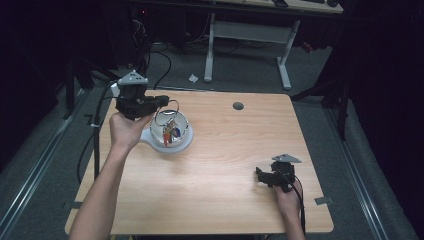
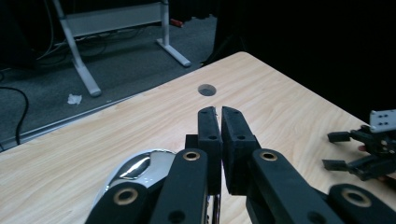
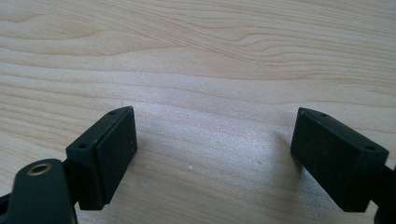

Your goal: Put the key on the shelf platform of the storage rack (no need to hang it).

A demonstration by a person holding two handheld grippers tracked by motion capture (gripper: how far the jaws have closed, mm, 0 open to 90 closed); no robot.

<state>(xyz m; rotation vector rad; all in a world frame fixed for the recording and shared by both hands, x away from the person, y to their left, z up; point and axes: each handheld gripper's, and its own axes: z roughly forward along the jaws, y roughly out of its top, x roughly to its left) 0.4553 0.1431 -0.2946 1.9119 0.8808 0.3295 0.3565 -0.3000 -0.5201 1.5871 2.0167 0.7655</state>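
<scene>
The high view looks forward and down over the table (image 1: 215, 165); both gripper views sit close above that same tabletop.

Wooden table (image 1: 220, 170), round cable hole (image 1: 238, 106), white desk frame (image 1: 250, 37), crumpled paper (image 1: 193, 78)

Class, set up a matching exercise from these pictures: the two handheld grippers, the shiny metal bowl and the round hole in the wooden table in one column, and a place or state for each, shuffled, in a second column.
Things:
1. left gripper
2. right gripper
3. shiny metal bowl on a white saucer
4. round hole in the light wooden table

Places or states:
A. jaws wide apart, low over bare wood
B. near the table's far edge
C. holds small colourful items
D. jaws shut, raised beside the bowl

Pairs: 1-D, 2-A, 3-C, 4-B
</scene>
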